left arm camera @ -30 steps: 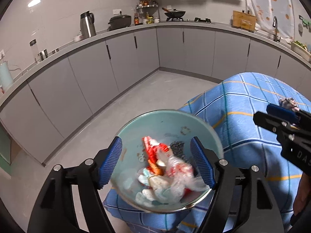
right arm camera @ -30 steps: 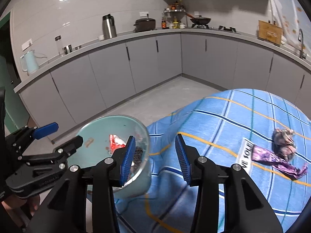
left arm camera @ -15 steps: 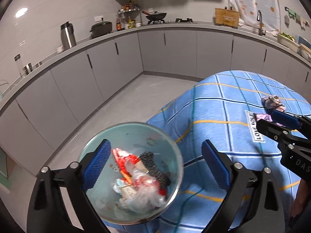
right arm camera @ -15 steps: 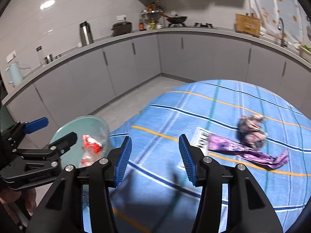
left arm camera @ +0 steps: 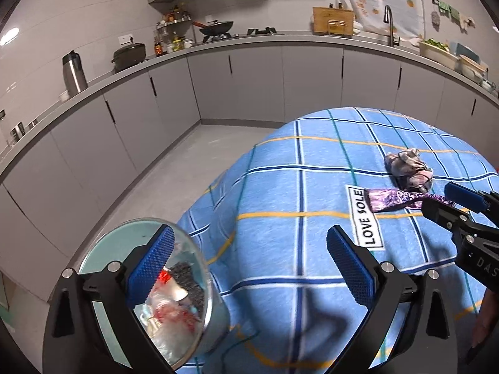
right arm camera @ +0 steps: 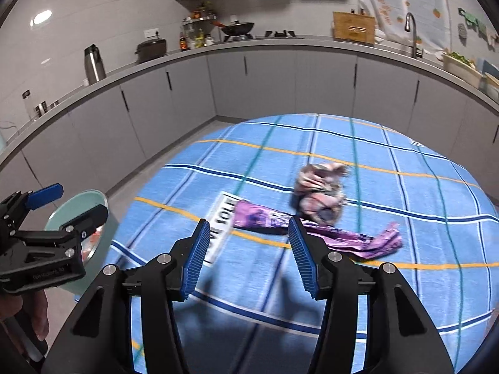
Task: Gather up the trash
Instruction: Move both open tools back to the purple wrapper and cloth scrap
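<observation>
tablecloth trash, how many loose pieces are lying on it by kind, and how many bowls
Purple foil wrapper, flattened and long, on the blue checked tablecloth: 1
Crumpled pinkish-grey paper wad, just behind the wrapper: 1
Pale green bowl with a metal rim, already holding trash, at the cloth's left edge: 1
Total: 3 things, 2 of them loose trash

Around you: grey cabinets [left arm camera: 237,84] curving under grey counter [left arm camera: 280,39]. On counter: steel flask [left arm camera: 74,73], dark pot [left arm camera: 129,55], bottle rack [left arm camera: 170,35], black wok [left arm camera: 216,26] on stove, wooden block [left arm camera: 333,20], faucet [left arm camera: 389,25]. In front of you: blue checked tablecloth [right arm camera: 343,296] with white label [left arm camera: 365,216] reading "LOVE SOLE".
</observation>
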Available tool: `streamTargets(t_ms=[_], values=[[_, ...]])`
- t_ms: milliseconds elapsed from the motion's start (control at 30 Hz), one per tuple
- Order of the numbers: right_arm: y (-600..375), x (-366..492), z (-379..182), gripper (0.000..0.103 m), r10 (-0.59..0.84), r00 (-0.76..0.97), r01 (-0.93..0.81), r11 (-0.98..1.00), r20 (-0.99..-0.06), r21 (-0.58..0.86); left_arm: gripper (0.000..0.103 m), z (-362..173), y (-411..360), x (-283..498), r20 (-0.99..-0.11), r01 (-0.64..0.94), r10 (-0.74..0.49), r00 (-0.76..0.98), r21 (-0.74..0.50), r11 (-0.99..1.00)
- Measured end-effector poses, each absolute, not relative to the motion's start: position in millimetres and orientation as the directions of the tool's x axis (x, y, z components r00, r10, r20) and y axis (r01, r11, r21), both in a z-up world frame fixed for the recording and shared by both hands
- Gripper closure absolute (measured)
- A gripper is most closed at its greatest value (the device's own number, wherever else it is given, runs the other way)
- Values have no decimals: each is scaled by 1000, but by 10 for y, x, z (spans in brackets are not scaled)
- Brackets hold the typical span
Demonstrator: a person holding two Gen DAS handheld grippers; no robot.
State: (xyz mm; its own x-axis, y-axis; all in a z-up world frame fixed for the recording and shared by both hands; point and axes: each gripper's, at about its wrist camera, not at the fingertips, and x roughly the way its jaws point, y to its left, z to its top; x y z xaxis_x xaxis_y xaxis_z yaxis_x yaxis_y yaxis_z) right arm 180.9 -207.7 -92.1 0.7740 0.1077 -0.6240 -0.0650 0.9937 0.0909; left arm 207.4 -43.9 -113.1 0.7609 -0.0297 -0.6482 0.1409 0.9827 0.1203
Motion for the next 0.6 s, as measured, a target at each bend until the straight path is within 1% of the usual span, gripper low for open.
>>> streamTargets(t_ms=[33,367,600], values=[[-2130,1804,-938,46,94,773,-54,995,-627,83,6,-1141,-480,2095,-650,146,-34,759,119,982],[-2489,1877,-1028,45,29,754,16,998,-657,63,5,-1246,-815,2182,-661,195,-55,749,139,971],[-2636,1977,-1114,43,24,726,10,999,-687,46,5,-1284,-928,2250,-666,204,-53,744,151,967]])
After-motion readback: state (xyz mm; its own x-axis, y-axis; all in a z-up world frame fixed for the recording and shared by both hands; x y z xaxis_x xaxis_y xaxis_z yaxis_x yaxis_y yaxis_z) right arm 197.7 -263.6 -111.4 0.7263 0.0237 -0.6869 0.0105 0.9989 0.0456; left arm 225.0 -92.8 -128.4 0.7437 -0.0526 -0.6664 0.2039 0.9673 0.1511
